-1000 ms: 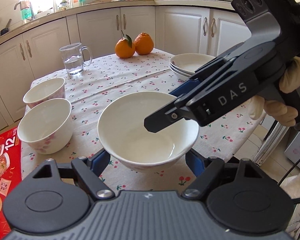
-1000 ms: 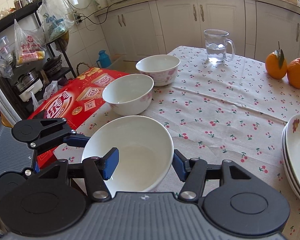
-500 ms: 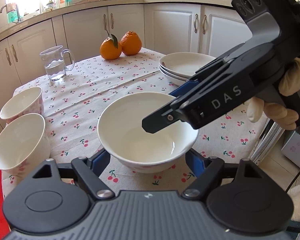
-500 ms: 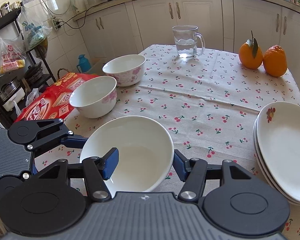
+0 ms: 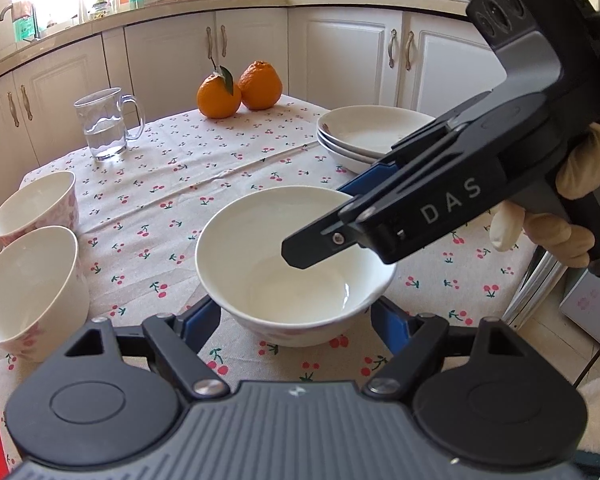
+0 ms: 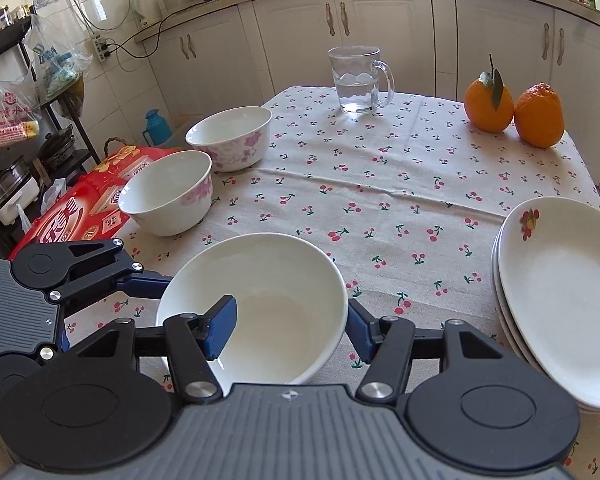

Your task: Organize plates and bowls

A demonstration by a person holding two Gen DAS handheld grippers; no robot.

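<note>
Right gripper point(image 6: 286, 330) angled down, clamped on white bowl point(image 6: 256, 304) rim, one finger inside. Left gripper point(image 5: 296, 316) tilted down, jaws straddling bowl, contact unclear.

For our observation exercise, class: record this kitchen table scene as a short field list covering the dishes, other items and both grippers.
large bowl: at the near edge of the cherry-print tablecloth
left gripper: jaws flank the bowl's lower wall
right gripper: jaws straddle the bowl's rim
flowered bowls: two, side by side, unstacked
plates: one stack
other items: glass mug of water, two oranges
</note>
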